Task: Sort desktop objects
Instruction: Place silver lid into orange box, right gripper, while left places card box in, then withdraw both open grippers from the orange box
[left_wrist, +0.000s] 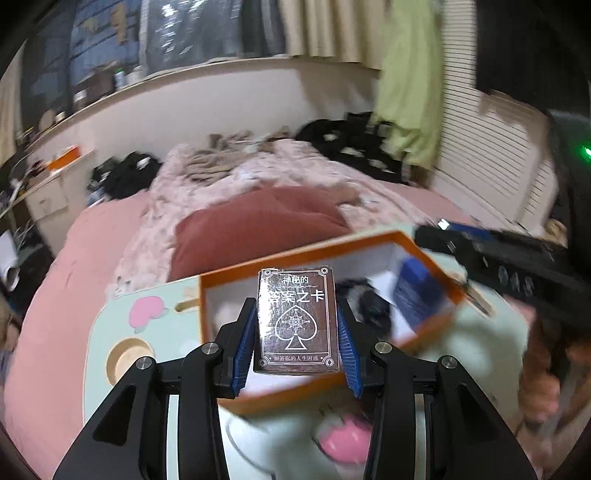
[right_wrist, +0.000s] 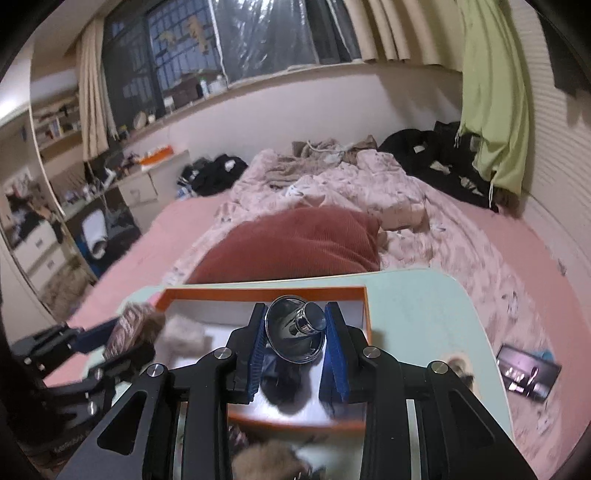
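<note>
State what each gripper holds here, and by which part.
Left gripper: a card box, upright, clamped by its two long side edges. Right gripper: a shiny metal funnel, pads at opposite sides of its rim. Both are above the orange box.

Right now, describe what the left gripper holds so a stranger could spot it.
Above the orange-rimmed box on the pale green table, the left gripper clamps a card deck box. It alone is dark brown, with a white spade emblem and Chinese lettering.
</note>
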